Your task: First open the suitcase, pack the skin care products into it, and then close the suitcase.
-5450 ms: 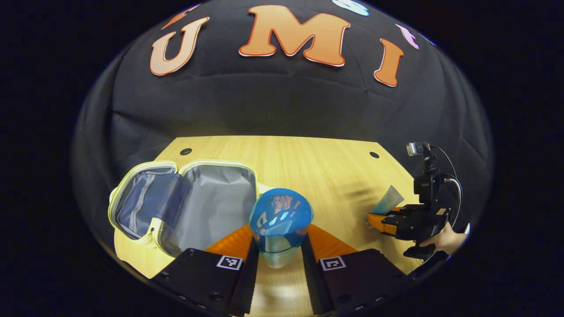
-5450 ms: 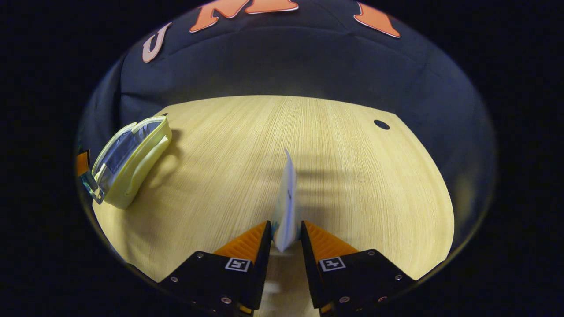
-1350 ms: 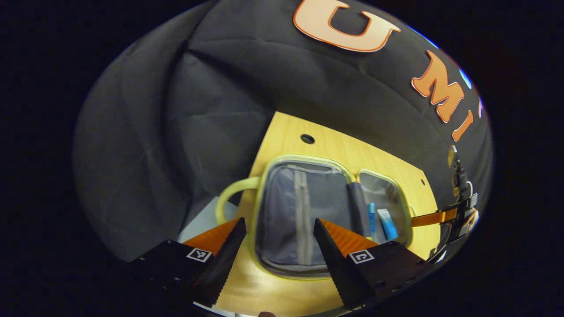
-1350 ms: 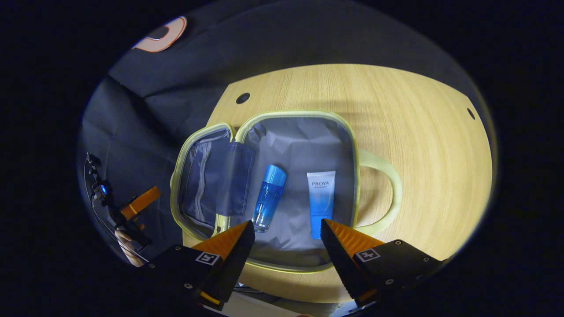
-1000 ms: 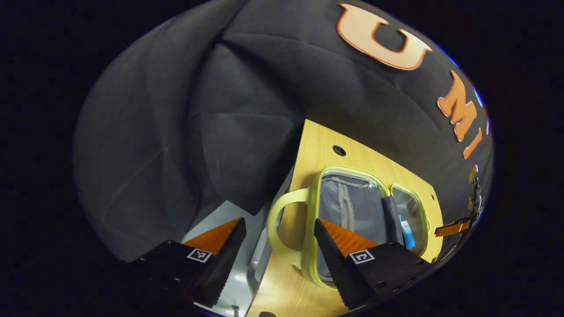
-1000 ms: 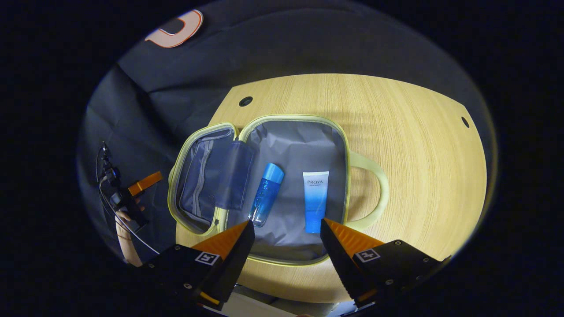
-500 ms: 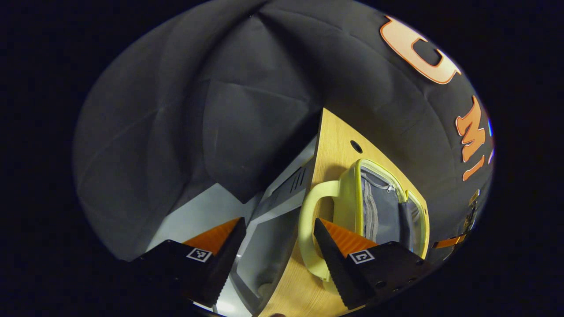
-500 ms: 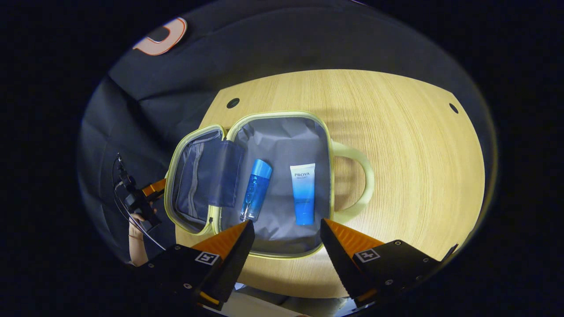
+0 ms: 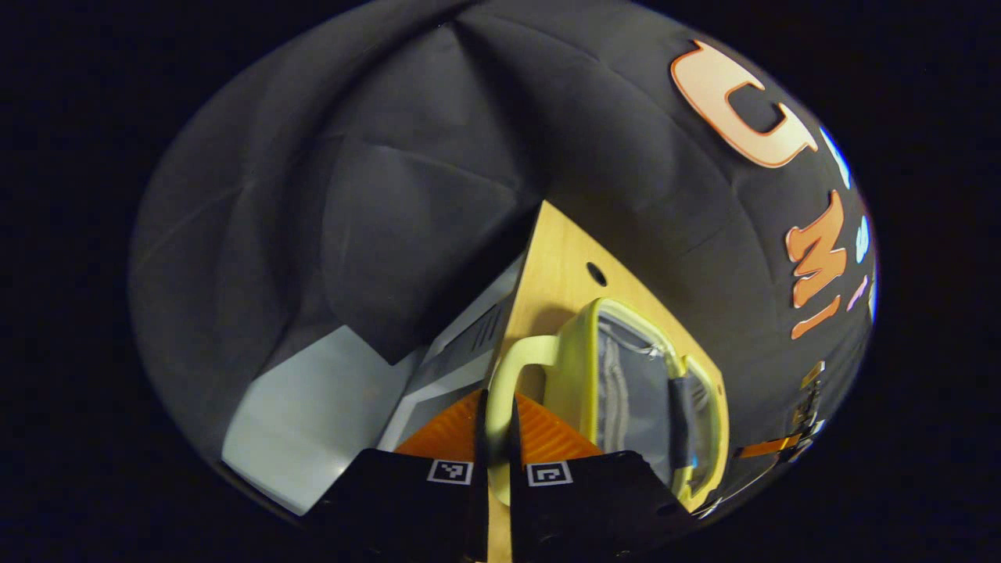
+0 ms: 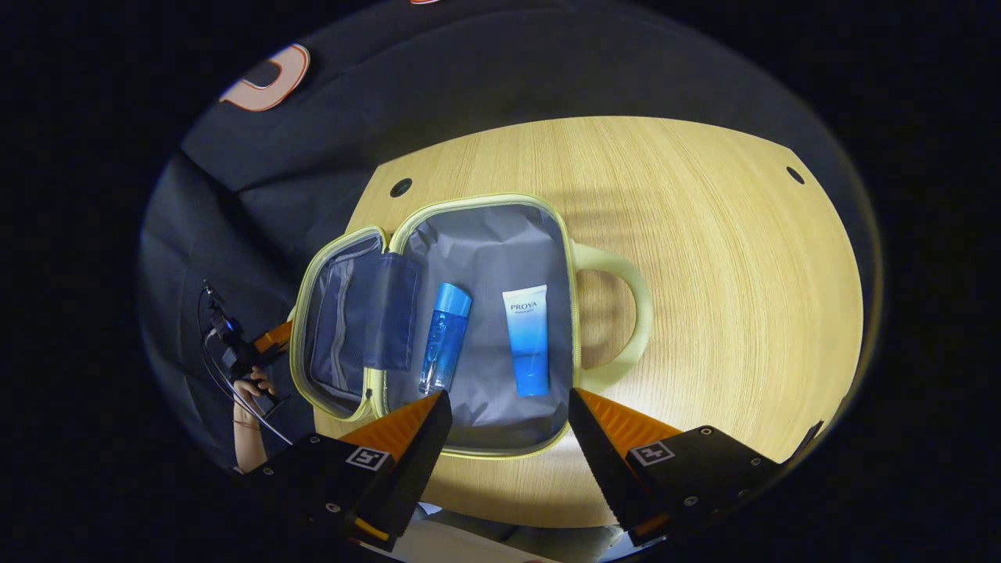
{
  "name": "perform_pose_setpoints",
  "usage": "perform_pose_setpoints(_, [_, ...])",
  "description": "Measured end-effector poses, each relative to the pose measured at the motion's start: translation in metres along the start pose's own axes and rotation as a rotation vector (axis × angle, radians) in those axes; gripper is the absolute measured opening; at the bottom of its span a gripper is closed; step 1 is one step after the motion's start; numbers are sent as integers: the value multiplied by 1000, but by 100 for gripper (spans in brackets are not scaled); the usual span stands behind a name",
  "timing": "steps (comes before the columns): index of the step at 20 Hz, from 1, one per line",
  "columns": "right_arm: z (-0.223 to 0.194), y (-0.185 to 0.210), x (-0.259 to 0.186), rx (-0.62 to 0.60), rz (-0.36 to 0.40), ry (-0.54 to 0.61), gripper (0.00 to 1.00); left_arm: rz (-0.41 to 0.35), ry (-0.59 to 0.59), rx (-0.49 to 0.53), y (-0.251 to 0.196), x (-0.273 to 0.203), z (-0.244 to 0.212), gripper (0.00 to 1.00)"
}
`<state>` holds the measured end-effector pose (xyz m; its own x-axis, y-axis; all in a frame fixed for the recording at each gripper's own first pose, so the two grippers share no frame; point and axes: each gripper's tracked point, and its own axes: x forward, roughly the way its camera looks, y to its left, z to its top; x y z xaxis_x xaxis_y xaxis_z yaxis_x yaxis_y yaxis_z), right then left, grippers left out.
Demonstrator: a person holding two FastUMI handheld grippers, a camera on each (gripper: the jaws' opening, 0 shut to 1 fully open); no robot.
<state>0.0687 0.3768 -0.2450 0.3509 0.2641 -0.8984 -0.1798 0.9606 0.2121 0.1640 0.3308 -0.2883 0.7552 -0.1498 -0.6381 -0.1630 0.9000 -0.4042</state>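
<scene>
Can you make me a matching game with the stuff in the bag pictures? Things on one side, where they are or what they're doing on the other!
Things:
1. blue bottle
2. tube
3. left gripper
4. right gripper

States:
A. open, hovering over the case
B. lying in the case, nearer the hinge
C. shut on the case's handle
D. lying in the case, nearer the handle

Pairs: 1-B, 2-D, 3-C, 4-A

Dim booth, table (image 10: 704, 258) lit from above – sharp, fisheye-warped edges.
</scene>
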Motion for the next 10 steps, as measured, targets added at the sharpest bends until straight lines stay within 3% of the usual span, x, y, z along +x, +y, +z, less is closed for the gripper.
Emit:
perform_pose_setpoints(5, [9, 1, -1, 10, 26, -24, 96, 35, -8, 102, -25, -23, 14, 11])
perform_pose_setpoints(10, [13, -2, -8, 3, 56, -50, 96, 4, -85, 236, -103, -71, 55, 11])
